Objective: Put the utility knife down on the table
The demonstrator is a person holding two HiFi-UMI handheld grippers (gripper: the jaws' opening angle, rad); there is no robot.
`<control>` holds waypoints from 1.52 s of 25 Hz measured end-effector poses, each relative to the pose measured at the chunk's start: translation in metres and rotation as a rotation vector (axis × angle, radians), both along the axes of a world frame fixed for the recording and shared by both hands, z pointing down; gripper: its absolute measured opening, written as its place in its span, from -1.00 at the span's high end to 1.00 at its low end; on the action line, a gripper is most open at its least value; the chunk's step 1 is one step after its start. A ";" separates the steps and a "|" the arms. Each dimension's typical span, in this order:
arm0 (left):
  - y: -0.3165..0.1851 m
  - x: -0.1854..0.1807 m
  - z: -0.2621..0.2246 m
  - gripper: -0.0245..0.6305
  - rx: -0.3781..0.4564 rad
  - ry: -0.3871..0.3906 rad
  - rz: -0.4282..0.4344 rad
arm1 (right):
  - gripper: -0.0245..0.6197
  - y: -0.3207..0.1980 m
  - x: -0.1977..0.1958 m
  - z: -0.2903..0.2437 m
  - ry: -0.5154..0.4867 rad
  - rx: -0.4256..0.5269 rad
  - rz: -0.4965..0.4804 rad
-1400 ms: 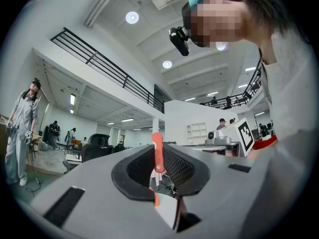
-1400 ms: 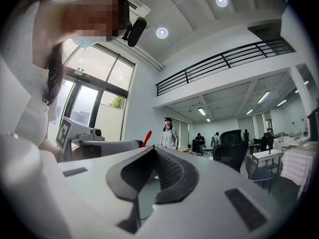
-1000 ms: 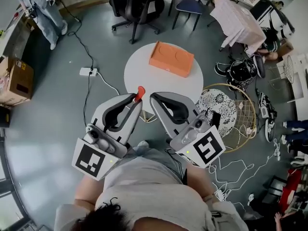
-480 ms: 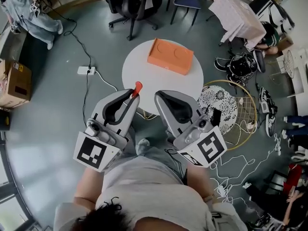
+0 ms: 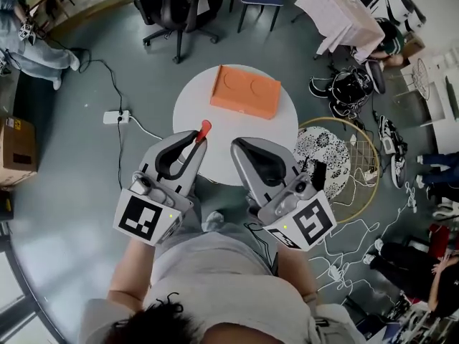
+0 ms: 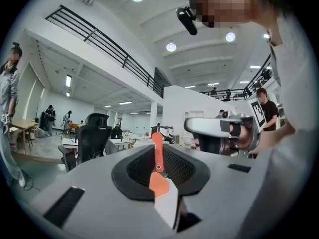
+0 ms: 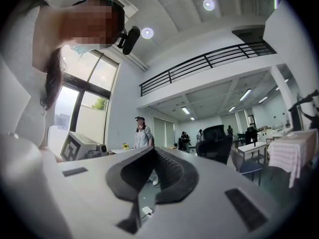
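Most of what lies below me is grey floor (image 5: 72, 206), with one round white table (image 5: 262, 129) standing just ahead of my knees. To its right, touching nothing of mine, a round wire basket (image 5: 358, 165) sits among loose cables. On the far half of the table lies a flat orange box (image 5: 245, 92), turned a little askew.

Nearer to me, I hold my left gripper (image 5: 196, 142) and my right gripper (image 5: 235, 146) side by side above the table's near edge, close to each other but apart.

My right gripper's fingers are pressed together with nothing between them; in the right gripper view (image 7: 150, 151) only a thin slit of floor shows low down between the dark pads.

My left gripper's fingers are clamped on the utility knife (image 5: 204, 130). From above, its orange end sticks out past the fingertips over the near rim of the table, clear of the orange box. In the left gripper view (image 6: 155, 148), the knife (image 6: 157, 156) runs straight up the middle between the pads, its slim orange body rising beyond them, with a pale wedge at its near end.
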State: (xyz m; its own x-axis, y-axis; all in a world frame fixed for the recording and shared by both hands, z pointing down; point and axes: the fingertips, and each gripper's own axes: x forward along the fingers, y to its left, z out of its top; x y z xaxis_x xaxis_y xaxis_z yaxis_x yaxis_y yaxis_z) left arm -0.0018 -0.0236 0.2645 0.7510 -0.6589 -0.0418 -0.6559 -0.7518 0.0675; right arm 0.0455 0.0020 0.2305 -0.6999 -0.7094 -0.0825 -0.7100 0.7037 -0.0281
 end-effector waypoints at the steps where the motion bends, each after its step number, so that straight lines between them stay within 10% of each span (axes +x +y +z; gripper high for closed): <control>1: -0.009 -0.001 0.006 0.75 -0.020 -0.020 0.006 | 0.90 -0.007 -0.002 0.000 0.002 -0.002 0.009; 21: -0.152 -0.021 0.168 0.75 -0.240 -0.345 0.173 | 0.90 -0.123 -0.028 0.026 -0.029 -0.067 0.186; 38: -0.176 0.007 0.305 0.75 -0.403 -0.592 0.323 | 0.90 -0.142 -0.002 0.051 -0.009 -0.148 0.331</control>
State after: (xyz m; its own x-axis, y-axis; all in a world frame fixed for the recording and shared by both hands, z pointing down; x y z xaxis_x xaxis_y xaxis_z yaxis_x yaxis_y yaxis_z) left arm 0.0053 -0.1999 0.5694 0.7308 -0.2836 0.6209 -0.4209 -0.9033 0.0828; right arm 0.0435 -0.1400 0.2812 -0.4301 -0.9022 0.0327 -0.8978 0.4237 -0.1199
